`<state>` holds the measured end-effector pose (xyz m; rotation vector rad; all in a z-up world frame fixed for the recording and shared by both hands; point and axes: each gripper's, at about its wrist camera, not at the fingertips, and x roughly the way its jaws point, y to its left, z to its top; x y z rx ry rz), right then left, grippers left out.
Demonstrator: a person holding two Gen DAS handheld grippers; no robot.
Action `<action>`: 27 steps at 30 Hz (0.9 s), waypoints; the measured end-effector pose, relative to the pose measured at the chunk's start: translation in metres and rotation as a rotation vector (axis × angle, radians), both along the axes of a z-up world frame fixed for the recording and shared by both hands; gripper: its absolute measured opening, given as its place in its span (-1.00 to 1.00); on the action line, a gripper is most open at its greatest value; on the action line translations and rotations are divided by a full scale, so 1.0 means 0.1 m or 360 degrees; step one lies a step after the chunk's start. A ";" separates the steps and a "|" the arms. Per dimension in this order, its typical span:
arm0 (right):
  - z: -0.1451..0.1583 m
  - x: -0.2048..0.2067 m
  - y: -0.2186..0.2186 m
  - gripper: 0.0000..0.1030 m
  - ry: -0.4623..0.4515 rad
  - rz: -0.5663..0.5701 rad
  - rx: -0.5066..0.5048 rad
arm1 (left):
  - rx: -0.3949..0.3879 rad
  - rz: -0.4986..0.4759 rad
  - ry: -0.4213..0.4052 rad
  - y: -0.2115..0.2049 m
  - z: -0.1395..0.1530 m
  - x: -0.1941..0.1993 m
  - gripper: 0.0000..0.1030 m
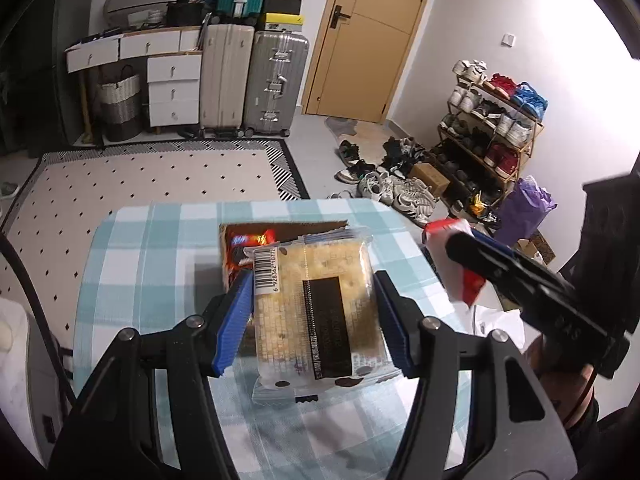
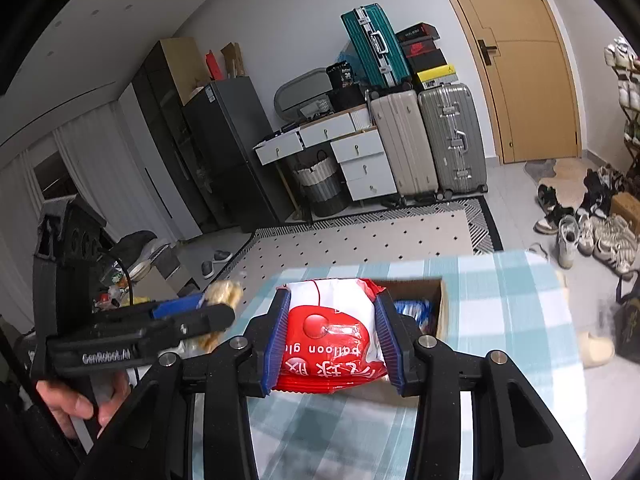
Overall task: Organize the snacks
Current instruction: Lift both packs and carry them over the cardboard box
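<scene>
I hold each gripper clamped on a snack above the desk (image 1: pixel 132 248), left gripper (image 1: pixel 314 322) on the cracker pack (image 1: pixel 316 300), right gripper (image 2: pixel 330 342) on the red bag (image 2: pixel 330 336), for dropping into the cardboard box (image 1: pixel 312 229) at twelve o'clock.

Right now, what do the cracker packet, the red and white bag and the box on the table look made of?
Cracker packet: clear glossy plastic film; crackers show through.
Red and white bag: shiny printed plastic, probably film; it creases and reflects light.
Box: brown matte cardboard, judging by its raw torn-looking edge.
</scene>
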<state>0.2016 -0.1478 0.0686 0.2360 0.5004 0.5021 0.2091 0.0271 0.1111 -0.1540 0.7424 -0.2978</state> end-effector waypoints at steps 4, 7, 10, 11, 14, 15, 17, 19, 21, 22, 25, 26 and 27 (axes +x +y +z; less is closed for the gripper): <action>0.20 0.22 -0.04 -0.19 0.0002 -0.0018 -0.0013 | 0.0007 -0.0002 -0.0008 -0.05 0.12 0.18 0.10; 0.29 0.41 -0.06 -0.19 0.0025 -0.0026 -0.0011 | 0.0002 0.0007 0.0005 -0.08 0.19 0.36 0.10; 0.33 0.63 -0.02 -0.19 0.0059 -0.0021 -0.0019 | -0.0005 0.0011 0.0029 -0.12 0.22 0.61 0.10; 0.34 0.71 0.00 -0.19 0.0067 -0.0022 -0.0029 | -0.0006 0.0012 0.0033 -0.13 0.22 0.68 0.10; 0.30 0.94 0.05 -0.19 0.0105 -0.0019 -0.0024 | 0.0004 0.0003 0.0050 -0.17 0.16 0.92 0.10; 0.29 0.99 0.06 -0.19 0.0120 -0.0018 -0.0016 | 0.0014 0.0014 0.0068 -0.18 0.12 1.02 0.10; 0.23 1.14 0.08 -0.19 0.0157 -0.0020 0.0013 | 0.0002 0.0029 0.0098 -0.16 0.00 1.22 0.10; 0.17 1.25 0.10 -0.19 0.0170 -0.0040 0.0012 | -0.0017 0.0029 0.0135 -0.15 -0.12 1.40 0.10; 0.09 1.35 0.12 -0.19 0.0180 -0.0045 -0.0002 | -0.0024 0.0032 0.0150 -0.13 -0.25 1.53 0.10; 0.05 1.41 0.13 -0.19 0.0188 -0.0046 -0.0011 | -0.0036 0.0024 0.0164 -0.13 -0.32 1.58 0.10; -0.12 1.55 0.16 -0.19 0.0225 -0.0047 -0.0025 | -0.0055 0.0024 0.0218 -0.11 -0.55 1.75 0.11; -0.18 1.59 0.17 -0.19 0.0236 -0.0046 -0.0022 | -0.0065 0.0023 0.0235 -0.10 -0.63 1.81 0.11; -0.24 1.64 0.17 -0.19 0.0250 -0.0042 -0.0012 | -0.0080 0.0022 0.0254 -0.10 -0.71 1.87 0.11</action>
